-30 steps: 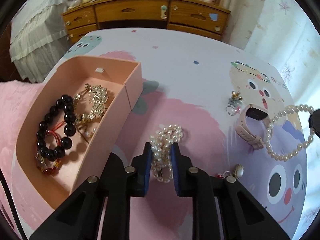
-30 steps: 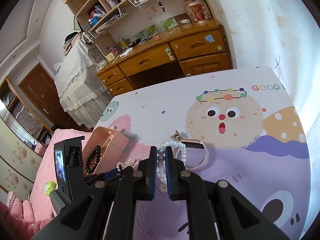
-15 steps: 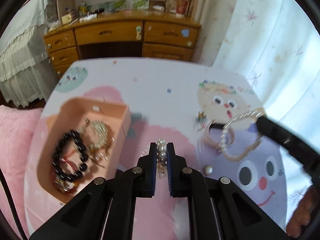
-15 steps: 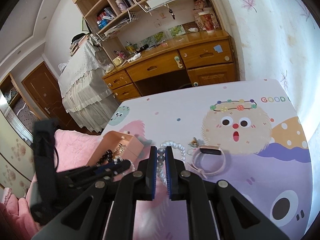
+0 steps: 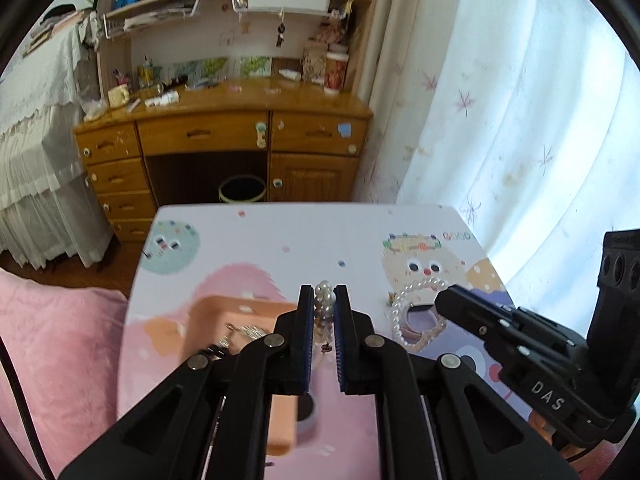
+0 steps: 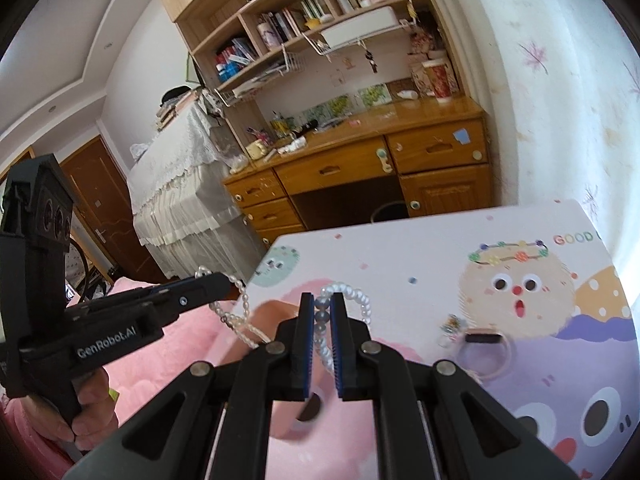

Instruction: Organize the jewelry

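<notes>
Both claws lifting higher: left gripper [image 5: 323, 300] pinching small white pearl bracelet [image 5: 324, 300], right gripper [image 6: 321, 308] pinching long white pearl necklace [image 6: 348, 300]. Next: lowering both into pink rectangular jewelry box [image 5: 208, 320].

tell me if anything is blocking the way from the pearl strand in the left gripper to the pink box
Nothing visible does. The left gripper holds its pearl strand lifted above the table, with the open pink box just below and left of it. The box top is uncovered.
</notes>
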A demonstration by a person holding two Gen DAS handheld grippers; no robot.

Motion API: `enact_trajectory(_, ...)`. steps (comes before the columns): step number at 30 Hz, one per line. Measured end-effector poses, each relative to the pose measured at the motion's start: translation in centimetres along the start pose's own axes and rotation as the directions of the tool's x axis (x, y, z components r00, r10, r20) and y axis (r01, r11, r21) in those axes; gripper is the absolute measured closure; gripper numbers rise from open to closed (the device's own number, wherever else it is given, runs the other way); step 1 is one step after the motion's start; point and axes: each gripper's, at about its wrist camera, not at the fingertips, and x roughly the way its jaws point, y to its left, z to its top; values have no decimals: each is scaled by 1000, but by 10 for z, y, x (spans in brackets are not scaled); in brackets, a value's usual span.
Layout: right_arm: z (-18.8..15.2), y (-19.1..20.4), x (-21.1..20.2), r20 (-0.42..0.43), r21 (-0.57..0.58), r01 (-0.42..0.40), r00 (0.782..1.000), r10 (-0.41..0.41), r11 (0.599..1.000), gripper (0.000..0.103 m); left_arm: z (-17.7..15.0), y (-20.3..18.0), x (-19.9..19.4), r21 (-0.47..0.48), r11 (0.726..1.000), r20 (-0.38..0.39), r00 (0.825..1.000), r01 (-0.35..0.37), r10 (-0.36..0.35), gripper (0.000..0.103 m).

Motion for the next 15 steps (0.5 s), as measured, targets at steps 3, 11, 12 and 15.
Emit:
enact_trajectory(3,2,18,6,11,-6,-16,1000,16,1000,95,7,17,-14,4,1000,38,999,0,0,96)
enact_trajectory(11,-6,60,30,-7,-26,-51,999,50,998,95,4,58,-20,11,1000,42,999,12,-13,96)
enact_trajectory(12,-9,66,34,-12,-27,-53,999,53,998,95,2,63,-19,12,1000,40,999,19,-20,96)
enact_trajectory(15,-17,75,42,-30,-22,-61,998,60,998,95,-6,75,-12,12,999,20,999,33,-34,96)
